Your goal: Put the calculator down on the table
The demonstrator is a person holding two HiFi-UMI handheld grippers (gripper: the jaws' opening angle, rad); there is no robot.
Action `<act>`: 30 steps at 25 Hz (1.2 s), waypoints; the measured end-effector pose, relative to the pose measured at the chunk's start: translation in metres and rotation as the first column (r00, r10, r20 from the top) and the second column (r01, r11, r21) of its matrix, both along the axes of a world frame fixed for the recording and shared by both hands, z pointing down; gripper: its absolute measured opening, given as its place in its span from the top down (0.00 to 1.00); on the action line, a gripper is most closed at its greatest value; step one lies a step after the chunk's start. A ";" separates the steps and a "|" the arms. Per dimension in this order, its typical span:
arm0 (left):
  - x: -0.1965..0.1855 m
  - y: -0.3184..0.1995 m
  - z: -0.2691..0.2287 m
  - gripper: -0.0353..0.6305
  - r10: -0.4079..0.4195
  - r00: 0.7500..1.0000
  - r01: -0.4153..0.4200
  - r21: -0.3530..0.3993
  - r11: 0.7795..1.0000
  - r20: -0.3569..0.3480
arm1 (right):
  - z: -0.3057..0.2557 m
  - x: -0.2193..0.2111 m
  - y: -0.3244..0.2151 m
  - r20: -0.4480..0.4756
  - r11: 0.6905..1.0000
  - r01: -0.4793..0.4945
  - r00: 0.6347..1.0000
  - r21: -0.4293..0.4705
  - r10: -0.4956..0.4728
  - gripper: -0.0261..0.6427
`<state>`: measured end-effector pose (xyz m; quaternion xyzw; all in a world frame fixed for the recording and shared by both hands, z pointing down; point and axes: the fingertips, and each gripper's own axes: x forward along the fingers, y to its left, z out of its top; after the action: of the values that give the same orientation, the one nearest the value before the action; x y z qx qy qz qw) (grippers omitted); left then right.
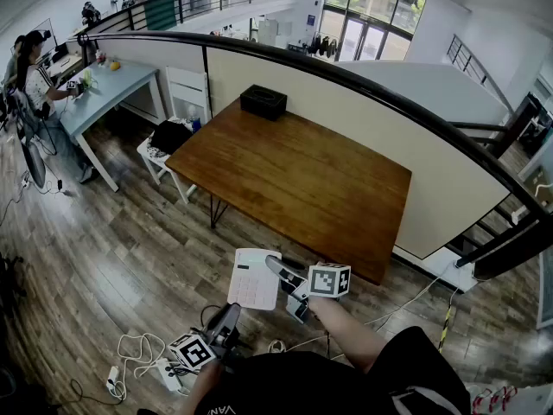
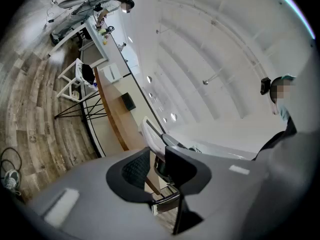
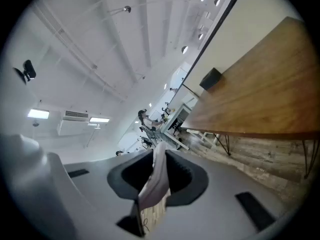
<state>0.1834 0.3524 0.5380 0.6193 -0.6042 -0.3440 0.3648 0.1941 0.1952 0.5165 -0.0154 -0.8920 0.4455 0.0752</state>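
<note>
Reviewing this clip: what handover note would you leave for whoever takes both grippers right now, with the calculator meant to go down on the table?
Right gripper: shut on one edge of the white calculator, which hangs in the air over the floor, short of the wooden table's near edge.
Left gripper: open, nothing between its jaws, held low beside the right one.
Table: a black box sits at its far end.
Done: calculator is in the grip.
Left: bring it over the tabletop, lower it flat, open the jaws.
</note>
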 end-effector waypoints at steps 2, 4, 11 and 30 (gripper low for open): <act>0.002 0.000 0.000 0.80 0.002 1.000 -0.002 -0.006 1.000 0.002 | -0.003 0.000 0.000 0.002 1.000 0.008 1.000 0.017 -0.008 0.83; 0.004 -0.001 0.001 0.80 0.008 1.000 -0.008 -0.019 1.000 0.006 | -0.001 0.001 0.000 -0.002 1.000 0.014 1.000 0.023 -0.014 0.83; 0.002 -0.008 0.005 0.80 0.018 1.000 -0.017 -0.062 0.998 0.014 | -0.005 -0.009 -0.005 0.009 0.997 0.047 0.999 0.067 -0.048 0.83; -0.163 -0.056 0.001 0.80 0.193 0.972 -0.187 -0.051 0.981 0.137 | -0.007 -0.153 -0.052 -0.019 0.986 -0.108 0.994 0.128 0.111 0.83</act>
<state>0.0205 0.2965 0.5386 0.6901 -0.5727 -0.2515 0.3639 0.0414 0.1431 0.5090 0.0442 -0.9170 0.3915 0.0631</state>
